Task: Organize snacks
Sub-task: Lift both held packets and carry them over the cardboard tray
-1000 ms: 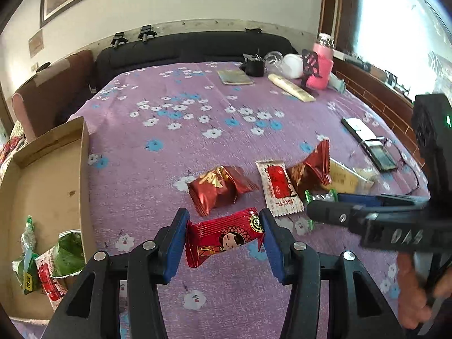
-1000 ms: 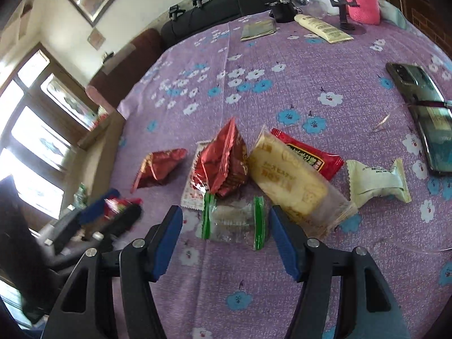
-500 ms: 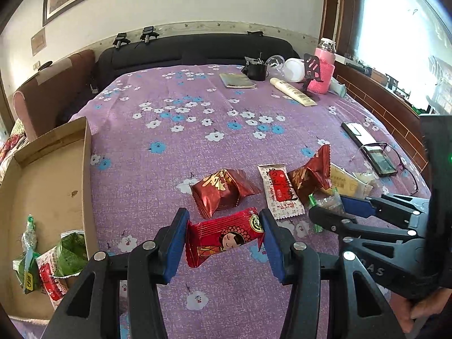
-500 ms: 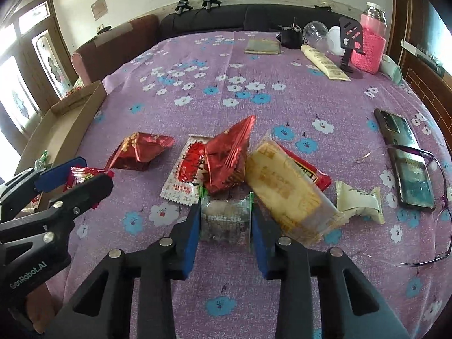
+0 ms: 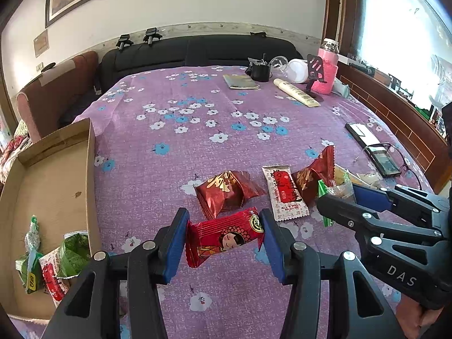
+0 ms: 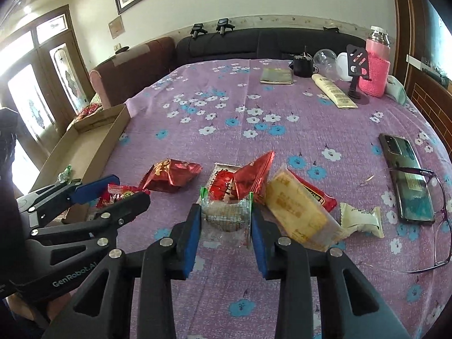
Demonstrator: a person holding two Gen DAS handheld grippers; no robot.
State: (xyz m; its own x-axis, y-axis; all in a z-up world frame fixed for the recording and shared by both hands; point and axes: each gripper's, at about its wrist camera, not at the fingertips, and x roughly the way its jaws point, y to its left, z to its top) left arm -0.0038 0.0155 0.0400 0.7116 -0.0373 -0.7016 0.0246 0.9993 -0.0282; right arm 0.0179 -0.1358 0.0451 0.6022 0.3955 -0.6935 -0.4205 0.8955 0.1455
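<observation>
My left gripper (image 5: 223,236) is shut on a bright red snack packet with a cartoon face (image 5: 224,237), held just above the purple cloth. My right gripper (image 6: 226,220) is shut on a clear packet with green ends (image 6: 226,217), lifted slightly off the cloth; in the left wrist view it shows at the right (image 5: 334,195). On the cloth lie a dark red foil packet (image 5: 224,193), a white and red sachet (image 5: 284,192), a second dark red foil packet (image 6: 252,179), a yellow biscuit pack (image 6: 296,212), a flat red packet (image 6: 316,195) and a cream packet (image 6: 361,219).
A cardboard box (image 5: 50,186) stands at the left edge with green and red packets (image 5: 53,262) in it. A phone (image 6: 406,178) and glasses (image 6: 435,226) lie at the right. A pink bottle (image 6: 375,65), a tube (image 6: 333,90) and a dark cup (image 6: 302,65) stand at the back.
My right gripper closed from wide open onto the clear green-ended packet, rolled level and lifted it a little. My left gripper kept still with its red packet.
</observation>
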